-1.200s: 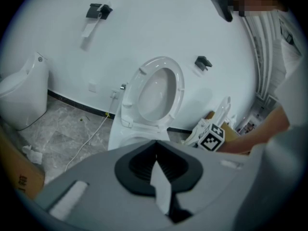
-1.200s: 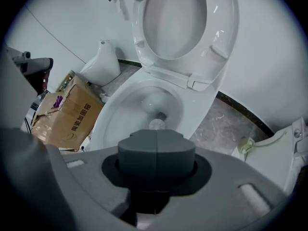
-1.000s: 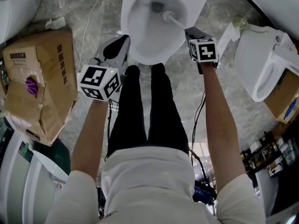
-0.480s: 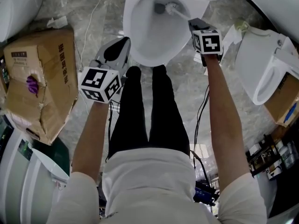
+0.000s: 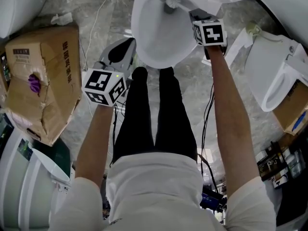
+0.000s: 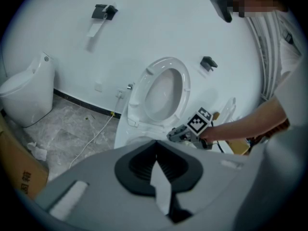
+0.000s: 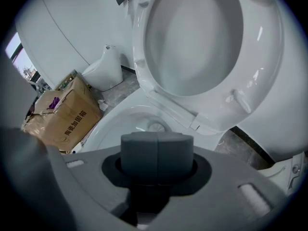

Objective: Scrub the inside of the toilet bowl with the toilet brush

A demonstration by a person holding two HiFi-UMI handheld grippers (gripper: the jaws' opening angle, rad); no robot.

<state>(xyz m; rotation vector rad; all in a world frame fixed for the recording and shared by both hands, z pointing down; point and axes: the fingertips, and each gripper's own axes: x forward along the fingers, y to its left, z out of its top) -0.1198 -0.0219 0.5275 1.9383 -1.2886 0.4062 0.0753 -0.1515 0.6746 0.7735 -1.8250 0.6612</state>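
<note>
Two clenched grippers: right gripper [image 5: 194, 15] on the brush [image 5: 172, 2], its head low inside the bowl [image 5: 143, 42], seemingly by the outlet; left gripper [image 5: 120, 49] empty, outside the bowl's near rim. Hard strokes could twist the brush loose or splash water out.

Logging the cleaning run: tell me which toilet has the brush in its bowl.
The toilet in front of the person's feet: the toilet brush sits in its bowl, held by the right gripper. The toilet at right has none.
</note>
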